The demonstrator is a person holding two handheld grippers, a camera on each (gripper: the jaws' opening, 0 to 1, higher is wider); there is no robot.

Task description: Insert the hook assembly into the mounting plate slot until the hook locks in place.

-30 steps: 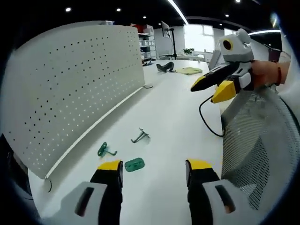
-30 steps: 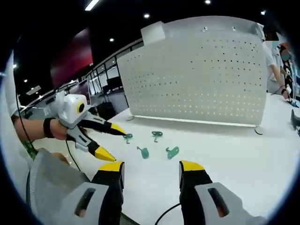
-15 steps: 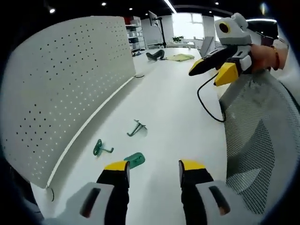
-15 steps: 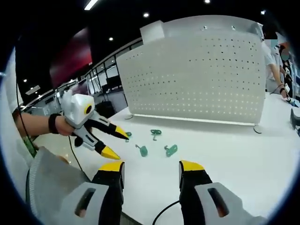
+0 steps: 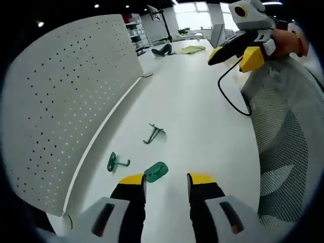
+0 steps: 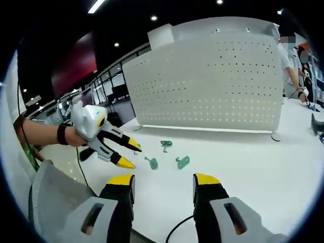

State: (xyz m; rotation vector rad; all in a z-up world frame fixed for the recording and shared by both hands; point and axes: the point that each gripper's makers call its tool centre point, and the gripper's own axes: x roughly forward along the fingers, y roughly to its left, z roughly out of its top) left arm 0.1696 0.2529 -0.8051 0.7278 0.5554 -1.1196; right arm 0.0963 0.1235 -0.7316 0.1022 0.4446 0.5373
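1. A white perforated panel (image 5: pixel 61 101) stands upright on the white table (image 5: pixel 202 111), along its edge.
2. A black cable (image 5: pixel 230 98) lies in a loop on the table, near the mesh chair back (image 5: pixel 286 147).
3. Far on the table lie a dark object (image 5: pixel 163 49) and a yellow-green cloth (image 5: pixel 191 49).
4. A person in white (image 6: pixel 289 61) stands beside the panel.

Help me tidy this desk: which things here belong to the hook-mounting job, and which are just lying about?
Job:
- green plate
- green hook
- grey hook
- left gripper
- right gripper

Lying about:
- pegboard
- black cable
- mesh chair
- yellow cloth
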